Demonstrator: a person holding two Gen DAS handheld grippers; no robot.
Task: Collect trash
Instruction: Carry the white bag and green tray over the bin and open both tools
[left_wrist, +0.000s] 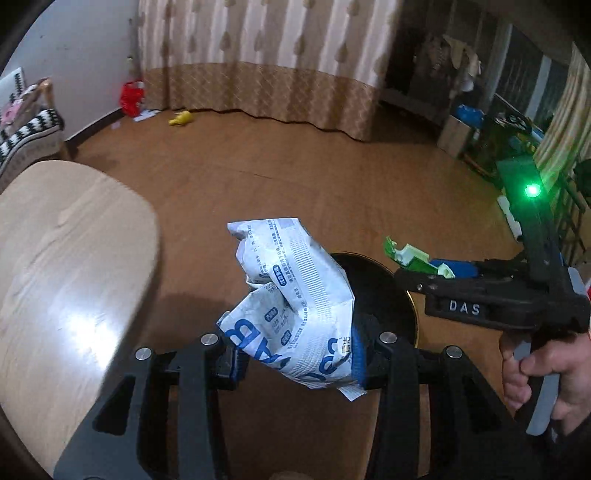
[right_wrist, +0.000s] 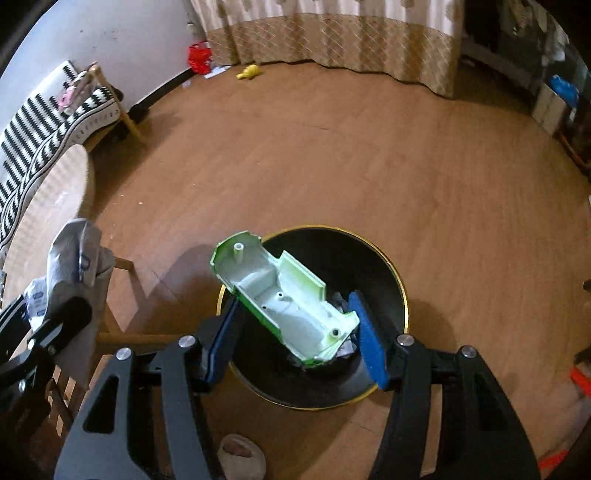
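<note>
white wrapper with blue print, green-and-white plastic shell, black bin with a gold rim, zigzag black-white cushion at 10 o'clock

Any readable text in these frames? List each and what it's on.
"DAS": white letters on the black body of the right tongs.
Crumpled white packet held in the left tongs: large blue letters, folded and upside down, not readable; fine print too small.
Green plastic shell: no text.
</note>
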